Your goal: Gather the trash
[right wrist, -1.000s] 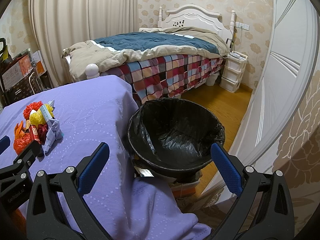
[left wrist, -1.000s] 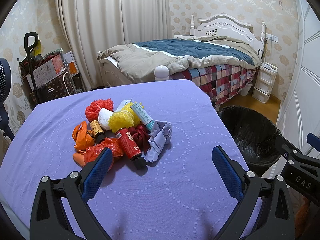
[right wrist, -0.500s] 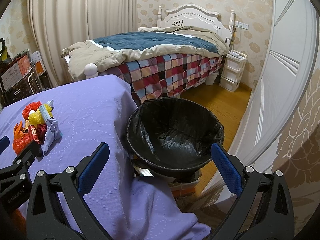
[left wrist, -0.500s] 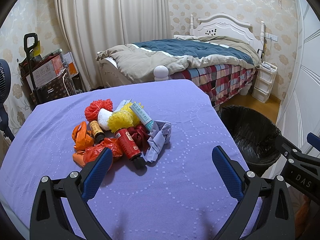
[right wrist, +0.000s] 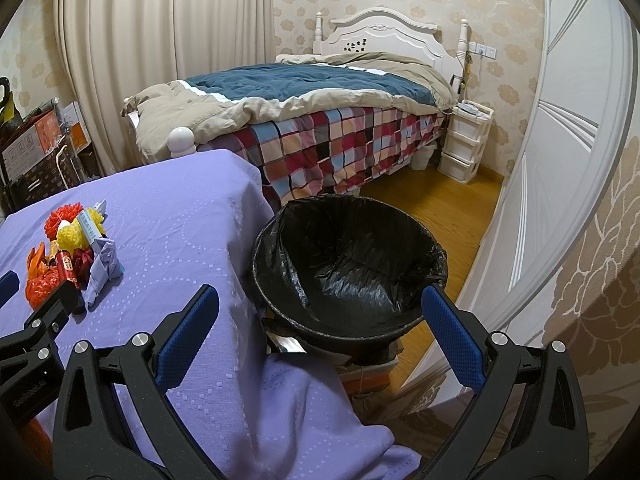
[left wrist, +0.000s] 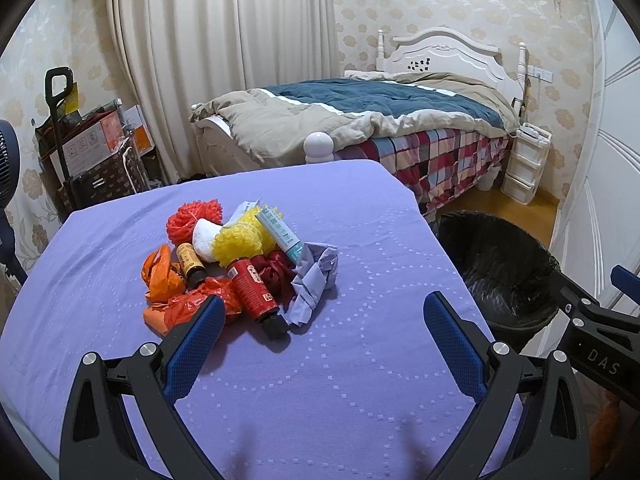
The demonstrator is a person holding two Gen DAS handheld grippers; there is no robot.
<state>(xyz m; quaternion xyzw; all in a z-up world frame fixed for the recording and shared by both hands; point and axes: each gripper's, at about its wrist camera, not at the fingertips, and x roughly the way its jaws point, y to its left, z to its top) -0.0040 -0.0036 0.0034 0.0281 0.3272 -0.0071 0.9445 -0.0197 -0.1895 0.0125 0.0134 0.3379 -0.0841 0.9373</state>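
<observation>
Left wrist: colourful trash pile (left wrist: 240,268), clumped, crumpled

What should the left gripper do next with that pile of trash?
Probably ease the left gripper forward to the red bottle: its jaws are open and empty, the bottle lies nearest, and the bin looks empty.
</observation>
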